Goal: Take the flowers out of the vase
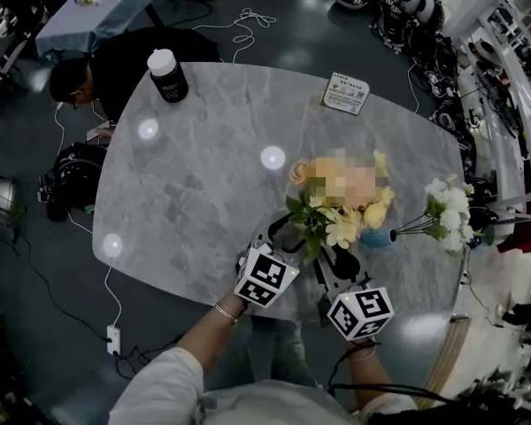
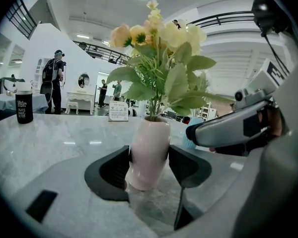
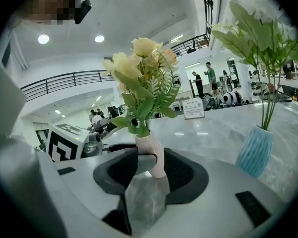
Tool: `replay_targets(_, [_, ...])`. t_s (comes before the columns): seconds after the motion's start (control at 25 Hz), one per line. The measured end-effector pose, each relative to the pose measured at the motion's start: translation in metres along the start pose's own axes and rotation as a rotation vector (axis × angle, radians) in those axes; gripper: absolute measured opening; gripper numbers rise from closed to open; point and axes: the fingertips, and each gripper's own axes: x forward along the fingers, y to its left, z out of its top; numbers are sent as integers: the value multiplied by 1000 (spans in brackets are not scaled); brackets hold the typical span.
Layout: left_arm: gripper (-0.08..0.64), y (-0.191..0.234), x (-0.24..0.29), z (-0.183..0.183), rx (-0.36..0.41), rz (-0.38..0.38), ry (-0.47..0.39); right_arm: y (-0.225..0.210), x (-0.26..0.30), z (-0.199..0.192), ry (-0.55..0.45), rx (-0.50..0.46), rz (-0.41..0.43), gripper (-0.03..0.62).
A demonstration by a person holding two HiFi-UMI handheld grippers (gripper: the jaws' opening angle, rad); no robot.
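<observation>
Pink vase point(image 2: 149, 150) stands on the grey marble tabletop point(image 1: 203, 184) w/ the flowers point(image 2: 159, 58) in it, none out yet: yellow & peach blooms plus green leaves, stems running down into the vase's neck. The left hand-held gripper point(image 2: 149, 168) is clamped on the vase's lower body, one dark pad against each side, so the jaws sit fairly wide (the vase is a fat one). The right hand-held gripper point(image 3: 151, 171) points at the vase from its right in the head view. Its jaws are apart & the pads press on nothing. Its own view looks thru the gap at the vase, w/ one finger of the left hand-held gripper lying across the vase's side. Whether the vase is inside that gap or just beyond it, can't tell. A blue ribbed vase point(image 3: 253, 150) w/ white flowers point(image 3: 260, 29) stands near the pink vase, on its right in the head view, not touching. A black can w/ a white lid point(image 1: 167, 75) is well apart from the pink vase, beyond it & to the left, near the tabletop's far edge. A small printed card point(image 1: 346, 93) lies beyond the vase too, approx. straight behind, also well apart. A person in dark clothes point(image 1: 80, 82) crouches off the tabletop, further from the vase than the can.
</observation>
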Motion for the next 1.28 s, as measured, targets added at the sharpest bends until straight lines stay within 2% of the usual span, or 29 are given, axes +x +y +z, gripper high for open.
replay_targets(0.28, [256,-2,1,-4,1,-6,13,7,8,11,-18,-25,43,167])
replay_targets(1.12, [247,-2,0,-5,44,-14,24,13,38,50,-115,-1,118,167])
replay_targets(1.28, [247,-3,0,-5,44,-12,25,15,41,54,-129,-2,130,125])
